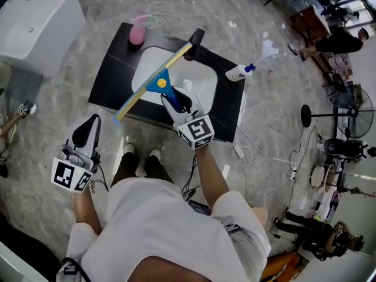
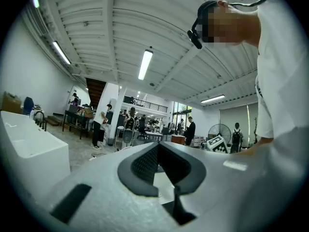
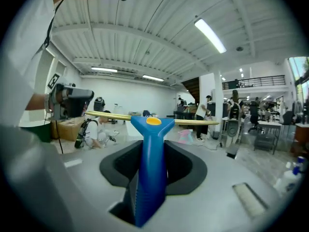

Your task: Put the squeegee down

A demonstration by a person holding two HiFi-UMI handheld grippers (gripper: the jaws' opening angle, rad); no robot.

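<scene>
**A:** How does the squeegee look, and where is it?

**B:** The blue plastic squeegee (image 1: pixel 157 84) has a handle that widens into a triangular head with a yellow dot on it. A long, thin yellow-and-blue blade crosses that head. It is held over the white basin (image 1: pixel 202 84) sunk in the black surface (image 1: pixel 111 75). The blade runs aslant from the near left edge toward the far side.

**A:** What holds it?

**B:** The right gripper (image 1: pixel 178 100) does. Its fingers pinch the blue handle, which stands straight up between them in the right gripper view, with the blade lying level across the top.

**A:** And the arms?

**B:** The right forearm reaches forward over the near edge of the surface, with the marker cube turned up toward the head camera. The left gripper (image 1: pixel 93 122) hangs nearer the body, off to the left above the marbled floor (image 1: pixel 59 107). It points forward with its fingers pressed together on nothing.
</scene>
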